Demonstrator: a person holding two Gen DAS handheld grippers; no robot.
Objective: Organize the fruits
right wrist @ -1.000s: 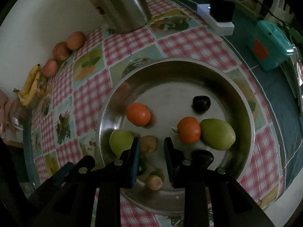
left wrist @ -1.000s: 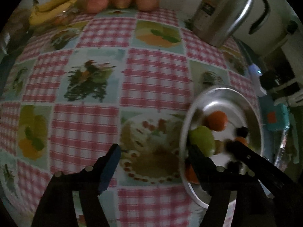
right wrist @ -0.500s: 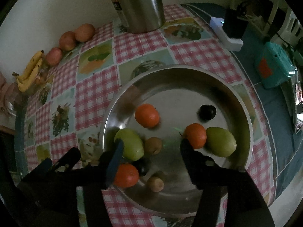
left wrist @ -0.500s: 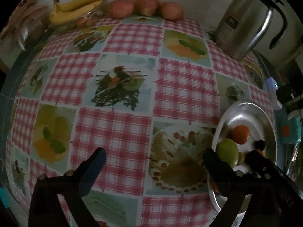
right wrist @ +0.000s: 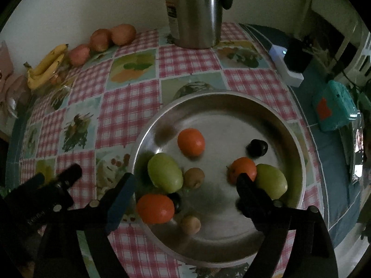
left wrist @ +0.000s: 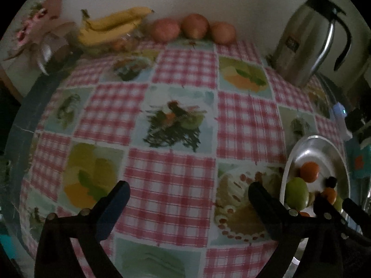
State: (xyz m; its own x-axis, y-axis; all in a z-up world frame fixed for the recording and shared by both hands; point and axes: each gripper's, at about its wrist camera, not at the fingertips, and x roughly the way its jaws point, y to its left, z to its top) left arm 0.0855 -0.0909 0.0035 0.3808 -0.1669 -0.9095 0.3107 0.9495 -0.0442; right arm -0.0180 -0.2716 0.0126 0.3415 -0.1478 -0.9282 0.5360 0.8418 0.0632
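A steel bowl (right wrist: pixel 231 102) on the checked tablecloth holds three oranges (right wrist: pixel 191 141), two green fruits (right wrist: pixel 165 172), two small brown fruits (right wrist: pixel 194 177) and dark plums (right wrist: pixel 257 147). My right gripper (right wrist: pixel 185 193) is open and empty above the bowl's near side. My left gripper (left wrist: pixel 189 197) is open and empty over the cloth, left of the bowl (left wrist: pixel 321 141). Bananas (left wrist: pixel 111 26) and three reddish apples (left wrist: pixel 193 26) lie at the far edge by the wall.
A steel thermos jug (right wrist: pixel 194 11) stands behind the bowl. A white power strip (right wrist: pixel 286 67) and a teal box (right wrist: pixel 334 106) lie right of the bowl. A glass jar (left wrist: pixel 49 51) and pink flowers stand at the far left.
Both grippers rose and pulled back from the bowl. The right jaws opened wide, and an orange now lies at the bowl's near left. The left gripper opened wider and swung left.
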